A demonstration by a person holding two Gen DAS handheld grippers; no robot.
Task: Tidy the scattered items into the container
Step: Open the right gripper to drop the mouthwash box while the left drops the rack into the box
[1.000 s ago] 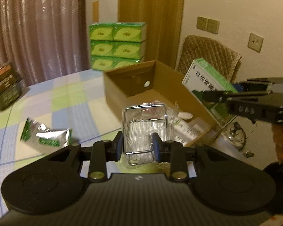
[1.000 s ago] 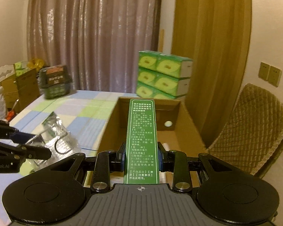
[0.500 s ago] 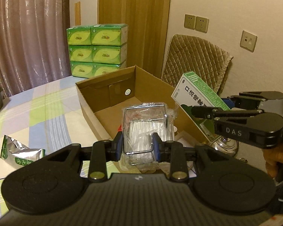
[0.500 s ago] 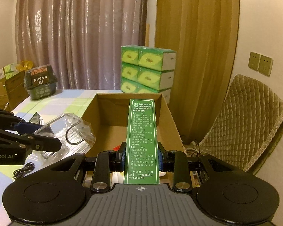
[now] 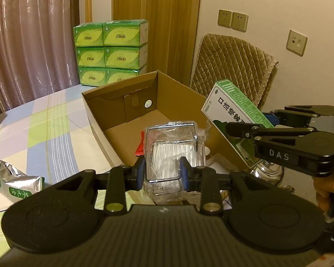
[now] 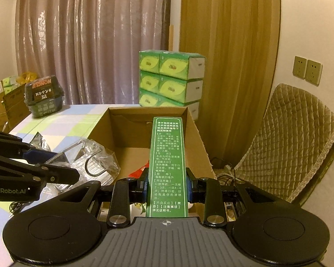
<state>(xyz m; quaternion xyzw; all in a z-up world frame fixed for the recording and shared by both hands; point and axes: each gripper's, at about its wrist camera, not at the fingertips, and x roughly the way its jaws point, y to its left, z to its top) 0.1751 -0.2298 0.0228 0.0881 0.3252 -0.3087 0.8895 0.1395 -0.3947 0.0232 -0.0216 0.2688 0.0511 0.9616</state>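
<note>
Left tongs point(image 5: 161, 173) clenched on the plastic-wrapped wire rack point(image 5: 172, 149), right tongs point(image 6: 167, 185) clenched on the green medicine box point(image 6: 167, 166), both held over the near end of the open cardboard box point(image 5: 122, 93), seemingly for dropping in, foil pouch point(image 5: 15, 184) left on worktop point(image 5: 44, 129)

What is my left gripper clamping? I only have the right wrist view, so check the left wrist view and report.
Observer: The left gripper is shut on a clear-wrapped wire rack. Its blue pads press both sides.
Operator: Now tell me what the medicine carton hides on the cardboard box's far wall.
Observer: A round hole, beside a folded flap.
Operator: Report the carton face I cannot see.
Observer: It is white with large dark characters, and the right gripper holds it tilted over the box's right wall.
</note>
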